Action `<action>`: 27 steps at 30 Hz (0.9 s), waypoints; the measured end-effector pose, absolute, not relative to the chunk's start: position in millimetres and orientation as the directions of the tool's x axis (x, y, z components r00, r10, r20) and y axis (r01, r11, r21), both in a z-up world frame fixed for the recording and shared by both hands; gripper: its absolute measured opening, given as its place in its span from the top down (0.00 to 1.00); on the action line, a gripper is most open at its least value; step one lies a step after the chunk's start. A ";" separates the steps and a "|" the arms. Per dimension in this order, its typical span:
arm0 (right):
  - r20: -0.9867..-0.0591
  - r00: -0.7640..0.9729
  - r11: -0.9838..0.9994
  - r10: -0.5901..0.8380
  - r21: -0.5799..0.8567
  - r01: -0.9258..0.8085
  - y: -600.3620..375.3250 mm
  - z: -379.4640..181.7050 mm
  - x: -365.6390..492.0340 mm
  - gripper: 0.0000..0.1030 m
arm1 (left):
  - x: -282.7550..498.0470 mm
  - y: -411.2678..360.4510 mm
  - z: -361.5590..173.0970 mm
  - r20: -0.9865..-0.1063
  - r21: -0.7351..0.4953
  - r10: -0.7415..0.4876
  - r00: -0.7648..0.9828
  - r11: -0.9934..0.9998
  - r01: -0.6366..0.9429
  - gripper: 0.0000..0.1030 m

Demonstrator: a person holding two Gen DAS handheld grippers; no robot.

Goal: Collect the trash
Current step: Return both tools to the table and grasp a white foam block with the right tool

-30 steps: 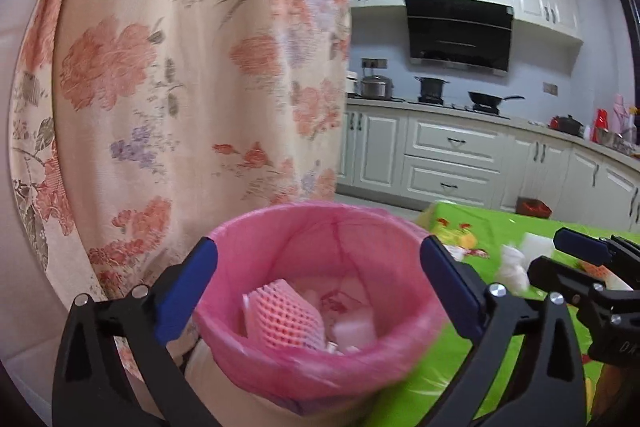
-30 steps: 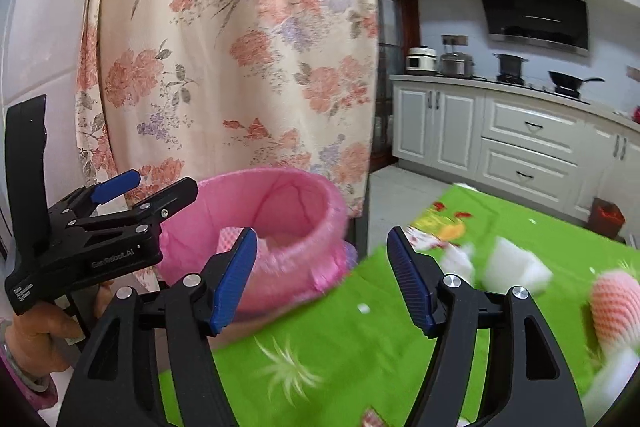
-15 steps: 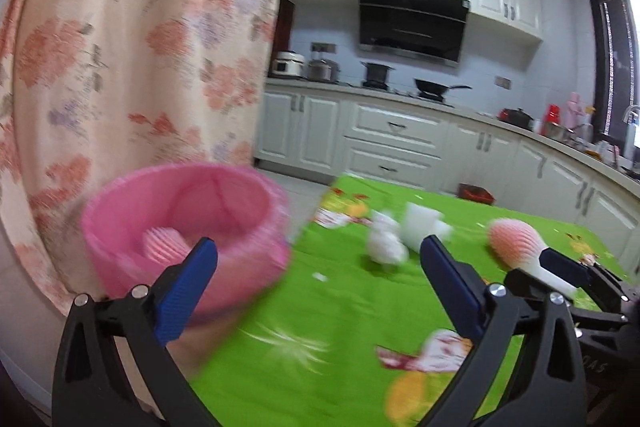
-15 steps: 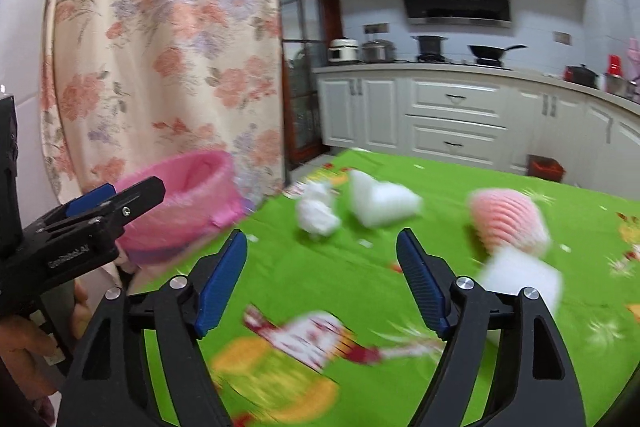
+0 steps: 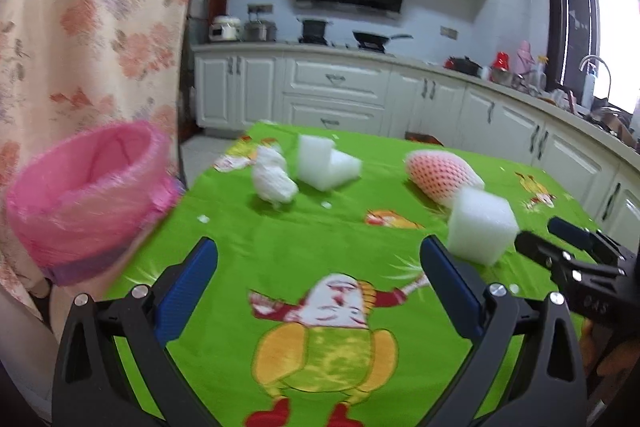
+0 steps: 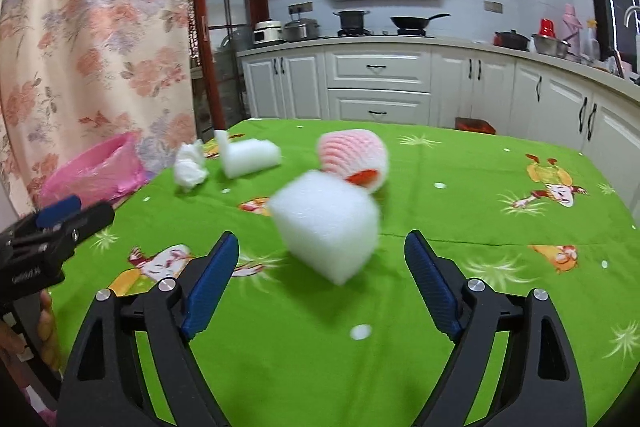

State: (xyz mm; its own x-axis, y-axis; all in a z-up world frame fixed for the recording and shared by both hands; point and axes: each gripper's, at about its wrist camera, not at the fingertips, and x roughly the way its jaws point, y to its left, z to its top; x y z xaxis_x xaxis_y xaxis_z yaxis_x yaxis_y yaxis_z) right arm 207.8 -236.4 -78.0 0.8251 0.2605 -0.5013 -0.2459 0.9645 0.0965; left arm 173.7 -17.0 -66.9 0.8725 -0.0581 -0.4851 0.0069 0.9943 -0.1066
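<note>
On the green tablecloth [image 6: 460, 187] lie a white foam cube [image 6: 326, 221], a pink foam fruit net [image 6: 354, 159], an L-shaped white foam piece [image 6: 248, 155] and a crumpled white tissue [image 6: 190, 167]. The pink-lined bin [image 5: 86, 195] stands off the table's left edge. My right gripper [image 6: 322, 279] is open and empty, just short of the cube. My left gripper [image 5: 318, 285] is open and empty over the cloth; the cube [image 5: 480, 229] lies to its right, the net [image 5: 442, 177], L-piece [image 5: 326, 163] and tissue [image 5: 274, 179] farther off.
A floral curtain [image 5: 92, 27] hangs behind the bin. White kitchen cabinets [image 6: 378, 83] and a counter with pots run along the back and right. Small white crumbs [image 6: 360, 331] dot the cloth. The bin also shows in the right wrist view [image 6: 94, 173].
Both grippers have swung right, away from the pink bin, and now face the table. The foam cube now lies close in front of the right gripper. Both stay open.
</note>
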 end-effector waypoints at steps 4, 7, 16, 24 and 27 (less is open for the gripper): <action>-0.554 0.795 0.967 0.247 0.084 -0.242 -246.6 -82.7 229.1 0.19 | 183.6 -21.9 -71.0 -0.515 -0.140 -0.085 0.853 0.990 0.014 0.05; -0.591 0.765 0.962 0.254 0.069 -0.266 -244.9 -87.4 246.5 0.18 | 188.7 -25.6 -72.3 -0.518 -0.122 -0.076 0.852 0.992 0.014 0.05; -0.663 0.704 0.944 0.254 0.011 -0.330 -218.3 -95.7 284.8 0.18 | 202.9 -19.1 -67.1 -0.508 -0.110 -0.062 0.859 0.994 0.006 0.05; -0.687 0.671 0.927 0.279 0.009 -0.376 -206.2 -101.7 293.4 0.32 | 251.9 -1.3 -70.4 -0.543 -0.078 -0.017 0.839 0.996 -0.030 0.05; -0.664 0.697 0.930 0.271 -0.005 -0.366 -206.8 -97.9 287.9 0.34 | 278.9 7.9 -75.0 -0.565 -0.063 0.006 0.825 0.997 -0.051 0.05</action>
State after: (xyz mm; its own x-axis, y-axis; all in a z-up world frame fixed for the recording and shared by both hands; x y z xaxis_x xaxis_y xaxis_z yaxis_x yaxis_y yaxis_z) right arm 287.9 -206.8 -97.9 0.6972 0.2707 -0.6638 -0.3664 0.9305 -0.0053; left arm 278.9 7.9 -75.0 0.8254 0.0061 -0.5645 -0.0506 0.9967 -0.0631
